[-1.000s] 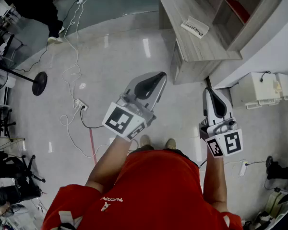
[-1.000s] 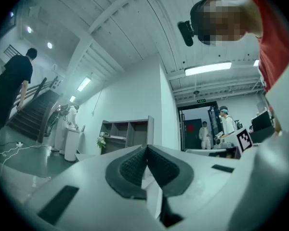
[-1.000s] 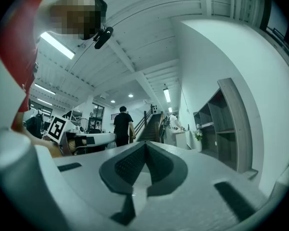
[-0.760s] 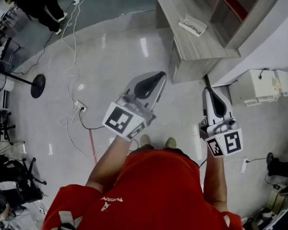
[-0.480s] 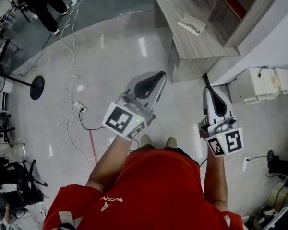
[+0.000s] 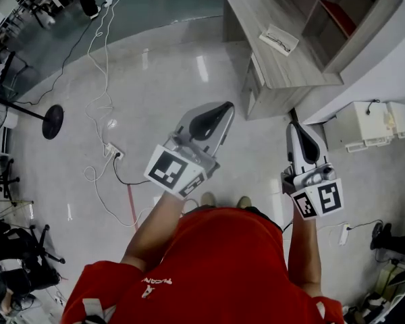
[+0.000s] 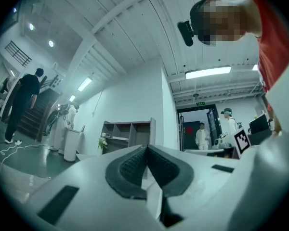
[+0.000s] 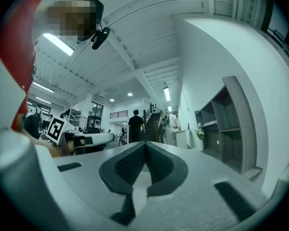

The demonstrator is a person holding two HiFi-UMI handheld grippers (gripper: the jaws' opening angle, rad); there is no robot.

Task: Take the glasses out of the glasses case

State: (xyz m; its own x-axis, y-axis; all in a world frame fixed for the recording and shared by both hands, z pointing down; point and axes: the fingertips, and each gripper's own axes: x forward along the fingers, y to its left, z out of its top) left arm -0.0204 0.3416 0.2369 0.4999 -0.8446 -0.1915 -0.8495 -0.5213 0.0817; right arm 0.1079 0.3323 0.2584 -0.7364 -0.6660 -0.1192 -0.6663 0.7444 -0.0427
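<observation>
On the grey wooden desk (image 6: 278, 69) at the top right of the head view lies a pale flat glasses case (image 6: 279, 39) with a dark pair of glasses showing on it. Both grippers hang in the air over the floor, well short of the desk, pointing toward it. My left gripper (image 6: 226, 106) is shut and holds nothing; in the left gripper view its pads meet (image 7: 146, 147). My right gripper (image 6: 293, 125) is also shut and bare, with its pads together (image 8: 145, 142) in the right gripper view. The case does not show in either gripper view.
A grey shelf unit (image 6: 351, 15) stands on the desk's far side. White boxes (image 6: 364, 123) sit on the floor at the right. Cables and a power strip (image 6: 113, 148) trail over the shiny floor at the left, near a round stand base (image 6: 52, 121). People stand farther off.
Both grippers keep their pose and stay shut. The desk has slid slightly in the head view. The person in black at the top left has walked almost out of view.
</observation>
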